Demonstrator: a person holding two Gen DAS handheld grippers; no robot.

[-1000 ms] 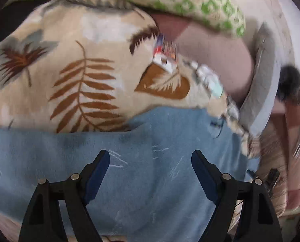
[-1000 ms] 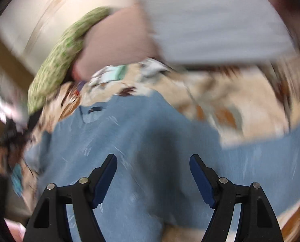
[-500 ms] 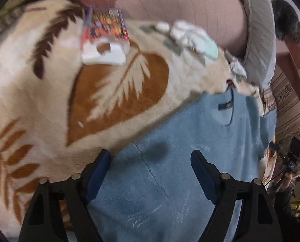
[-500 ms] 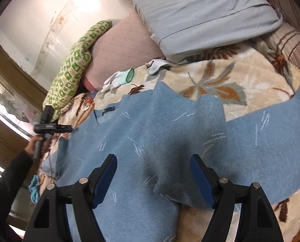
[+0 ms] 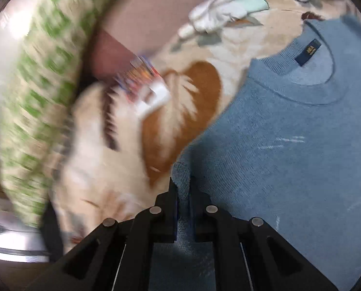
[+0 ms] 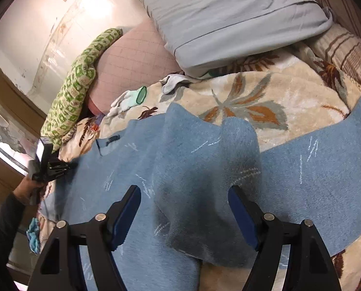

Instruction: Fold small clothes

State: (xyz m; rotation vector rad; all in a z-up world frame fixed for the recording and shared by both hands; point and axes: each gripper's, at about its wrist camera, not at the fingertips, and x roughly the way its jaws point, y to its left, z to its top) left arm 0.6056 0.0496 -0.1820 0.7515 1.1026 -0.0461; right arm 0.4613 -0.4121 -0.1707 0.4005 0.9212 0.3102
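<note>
A light blue knitted sweater (image 5: 289,150) lies on a cream blanket with a leaf print (image 5: 122,150); its round collar with a dark label shows at the upper right. My left gripper (image 5: 183,189) is shut on the sweater's edge near the shoulder. In the right wrist view the sweater (image 6: 180,165) spreads across the bed with a raised fold in the middle and a sleeve running off right. My right gripper (image 6: 184,208) is open and empty just above that fold. The left gripper (image 6: 49,167) shows at the far left, at the sweater's edge.
A white and mint glove (image 5: 224,7) and a colourful small packet (image 5: 141,80) lie on the blanket beyond the collar. A green patterned cushion (image 6: 76,87), a pink pillow (image 6: 136,60) and a grey pillow (image 6: 224,14) are at the head of the bed. Small turquoise cloth (image 6: 33,235) at left.
My left gripper has shut on the sweater's edge and swung left; it was open before. My right gripper has stayed open over the fold, nearly still.
</note>
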